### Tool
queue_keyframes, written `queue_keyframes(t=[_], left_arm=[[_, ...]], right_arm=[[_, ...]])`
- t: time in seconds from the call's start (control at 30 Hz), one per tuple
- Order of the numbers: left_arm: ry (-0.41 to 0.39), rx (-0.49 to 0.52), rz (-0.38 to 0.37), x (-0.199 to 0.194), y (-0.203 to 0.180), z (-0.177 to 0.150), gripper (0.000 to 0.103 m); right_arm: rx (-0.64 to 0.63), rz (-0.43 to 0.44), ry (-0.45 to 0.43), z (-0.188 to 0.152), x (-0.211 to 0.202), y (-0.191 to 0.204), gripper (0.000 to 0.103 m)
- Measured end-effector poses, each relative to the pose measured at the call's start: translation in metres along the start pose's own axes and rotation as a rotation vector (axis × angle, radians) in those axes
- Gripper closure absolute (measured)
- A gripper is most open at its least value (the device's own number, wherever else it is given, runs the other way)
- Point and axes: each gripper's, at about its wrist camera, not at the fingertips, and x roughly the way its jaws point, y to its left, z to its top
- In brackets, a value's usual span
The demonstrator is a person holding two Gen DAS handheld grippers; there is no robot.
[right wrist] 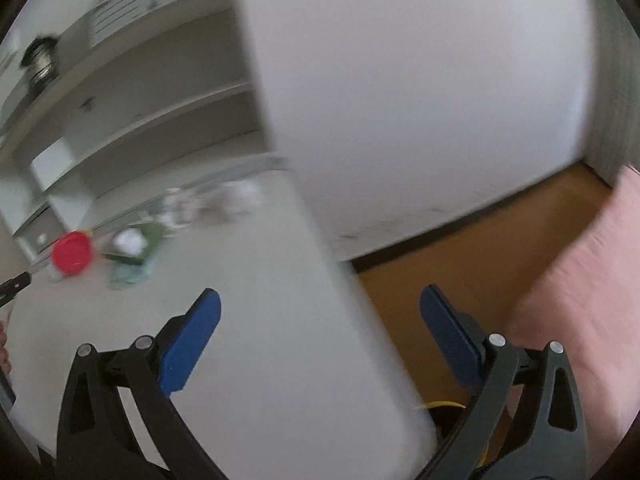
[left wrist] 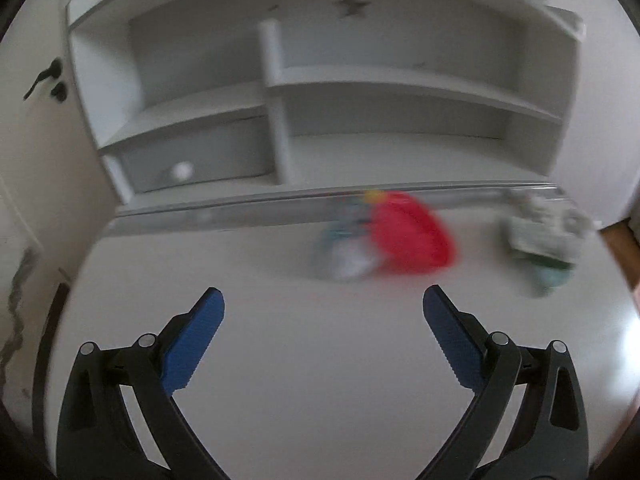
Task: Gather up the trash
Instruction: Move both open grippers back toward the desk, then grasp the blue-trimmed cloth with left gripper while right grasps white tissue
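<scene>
Both the left gripper [left wrist: 323,304] and the right gripper [right wrist: 319,304] hang wide open and empty over the white desk [left wrist: 304,360], probably only approaching. Farther, near the shelf [left wrist: 280,80], the trash waits: one red lid [left wrist: 412,236] touching blurred wrappers [left wrist: 348,248], and one crumpled pile [left wrist: 548,236] apart.

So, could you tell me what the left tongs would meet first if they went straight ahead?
Probably the blurred trash pile beside the red disc on the white desk; the left tongs are open and empty. Depth is uncertain.
</scene>
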Motion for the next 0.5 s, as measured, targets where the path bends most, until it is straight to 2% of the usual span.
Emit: queue_keyframes(t=[0.1,0.17,0.27,0.5], left_arm=[[0.02,0.025,0.007,0.018,0.024,0.008,0.006],[0.043,0.036,-0.024,0.029,0.029,0.012,0.006],[0.083,0.027,-0.128,0.05,0.02,0.018,0.006],[0.085,0.113,-0.18,0.071,-0.002,0.026,0.007]], right_arm=[[-0.046,0.015,0.009,0.025,0.022,0.033,0.007],[-0.085,0.004,0.018,0.043,0.043,0.047,0.007],[-0.128,0.011,0.049,0.062,0.073,0.059,0.007],[-0.172,0.02,0.156,0.079,0.134,0.066,0.007]])
